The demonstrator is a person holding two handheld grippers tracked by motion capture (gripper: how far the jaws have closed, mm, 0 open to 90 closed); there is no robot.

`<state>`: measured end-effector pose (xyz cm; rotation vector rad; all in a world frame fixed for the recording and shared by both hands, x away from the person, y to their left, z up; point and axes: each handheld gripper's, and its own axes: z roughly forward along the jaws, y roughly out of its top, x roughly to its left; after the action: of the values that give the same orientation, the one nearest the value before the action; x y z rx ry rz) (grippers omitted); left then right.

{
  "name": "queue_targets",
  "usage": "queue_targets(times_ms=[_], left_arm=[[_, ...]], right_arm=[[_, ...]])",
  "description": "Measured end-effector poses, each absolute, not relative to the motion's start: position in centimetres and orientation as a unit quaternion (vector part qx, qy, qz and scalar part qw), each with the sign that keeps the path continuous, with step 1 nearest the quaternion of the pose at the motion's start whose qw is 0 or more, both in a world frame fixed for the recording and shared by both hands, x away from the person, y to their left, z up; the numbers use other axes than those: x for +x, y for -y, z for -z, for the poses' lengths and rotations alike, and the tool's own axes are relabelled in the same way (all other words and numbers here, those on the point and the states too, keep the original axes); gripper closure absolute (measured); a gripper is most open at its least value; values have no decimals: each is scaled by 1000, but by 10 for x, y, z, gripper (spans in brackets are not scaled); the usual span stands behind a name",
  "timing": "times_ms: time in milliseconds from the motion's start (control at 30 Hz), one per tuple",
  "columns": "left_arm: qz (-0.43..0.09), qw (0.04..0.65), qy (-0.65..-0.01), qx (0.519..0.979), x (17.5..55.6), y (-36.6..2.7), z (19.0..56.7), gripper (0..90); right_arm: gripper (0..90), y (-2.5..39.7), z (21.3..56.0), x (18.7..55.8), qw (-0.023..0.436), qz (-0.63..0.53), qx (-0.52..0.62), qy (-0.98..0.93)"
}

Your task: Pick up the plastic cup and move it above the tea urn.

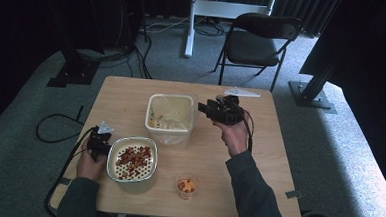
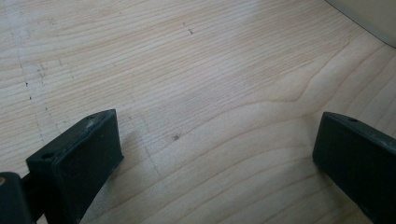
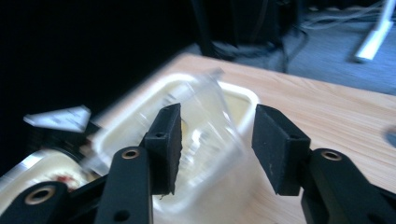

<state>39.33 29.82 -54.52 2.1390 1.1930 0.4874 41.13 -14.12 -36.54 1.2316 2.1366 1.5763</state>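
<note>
My right tongs [image 3: 215, 149], released, hang over the clear cup [image 3: 205, 126] lying in the white tub [image 1: 170, 118]. Left tongs [image 2: 215, 158], also released, rest low on the counter [image 2: 196, 70]. I judge I next withdraw.

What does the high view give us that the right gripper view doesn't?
High view alone: the small cup with orange contents near the table's front edge, the folding chair behind the table, and the person's right hand holding the right tool.

Right gripper view alone: a close look along the right tool, its jaws open, with a clear plastic cup, blurred, tilted above the tub between them.

Both: the cream tub, the bowl with red pieces, the left tool, and the wooden table.
</note>
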Motion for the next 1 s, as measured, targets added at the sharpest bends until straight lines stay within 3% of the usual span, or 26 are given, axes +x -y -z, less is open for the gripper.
queue_targets(times_ms=[167, 267, 367, 500, 567, 600, 667, 1000], left_arm=[[-185, 317, -453, 812, 393, -298, 545, 16], [-185, 317, -454, 812, 393, -298, 545, 16], [-185, 317, -454, 812, 393, -298, 545, 16], [-186, 318, -454, 811, 393, -298, 545, 16], [-186, 318, -454, 811, 393, -298, 545, 16], [-186, 317, -454, 812, 393, -298, 545, 16], [-186, 317, -454, 812, 393, -298, 545, 16], [-186, 318, -453, 812, 393, -298, 545, 16]], right_arm=[[462, 128, 362, 413, 114, -525, 413, -736], [571, 120, 362, 415, 146, -505, 410, -745], [680, 120, 362, 422, 149, -505, 422, -738], [760, 120, 360, 430, 156, -495, 430, -739], [754, 119, 360, 431, 155, -494, 431, -739], [638, 118, 359, 429, 151, -496, 433, -738], [578, 115, 360, 427, 162, -488, 433, -741], [537, 107, 356, 431, 192, -460, 451, -741]])
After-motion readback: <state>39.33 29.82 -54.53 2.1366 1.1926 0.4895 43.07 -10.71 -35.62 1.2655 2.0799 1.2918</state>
